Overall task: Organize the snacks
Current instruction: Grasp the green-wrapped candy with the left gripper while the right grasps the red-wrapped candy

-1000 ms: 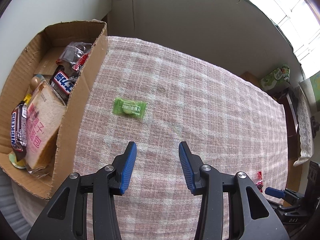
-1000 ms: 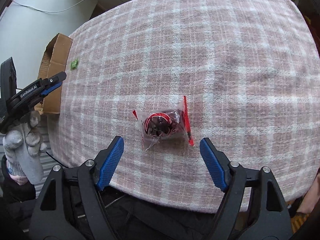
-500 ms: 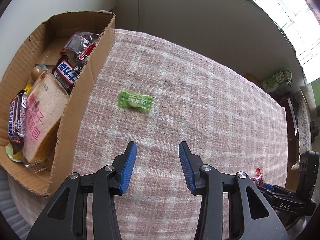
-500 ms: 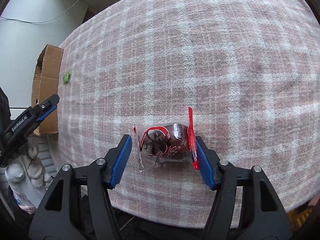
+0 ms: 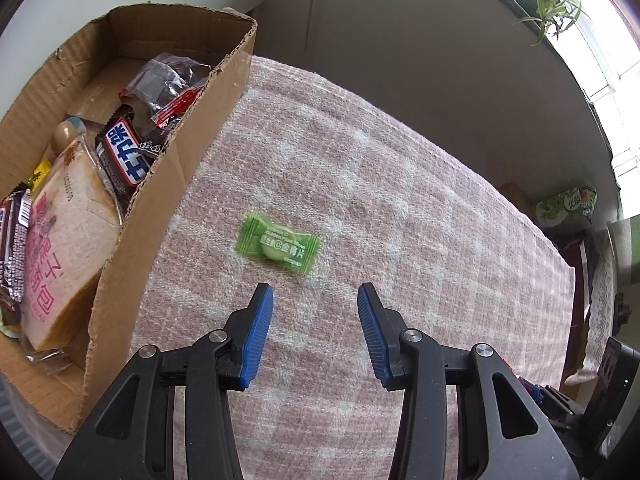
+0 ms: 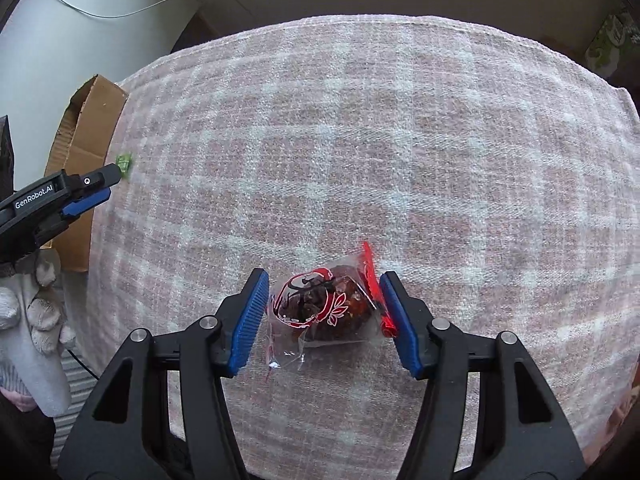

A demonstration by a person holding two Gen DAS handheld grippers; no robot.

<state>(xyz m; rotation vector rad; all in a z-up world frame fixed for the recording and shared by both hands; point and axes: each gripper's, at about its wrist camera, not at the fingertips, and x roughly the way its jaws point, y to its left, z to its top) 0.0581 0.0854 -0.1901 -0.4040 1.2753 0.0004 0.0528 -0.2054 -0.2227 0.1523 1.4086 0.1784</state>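
Note:
A green wrapped candy lies on the pink checked cloth, just ahead of my open, empty left gripper. To its left stands a cardboard box holding bread, chocolate bars and clear snack packets. My right gripper is closed around a clear red-printed packet of dark snack; both pads touch the wrapper. The right wrist view shows the left gripper next to the candy and the box.
The table's near edge runs just below the right gripper. A wall with a cable is behind the box. A green package and a window plant lie beyond the table's far end.
My left gripper moved forward toward the green candy. My right gripper moved onto the red-printed packet, narrowed from wide open and now grips it.

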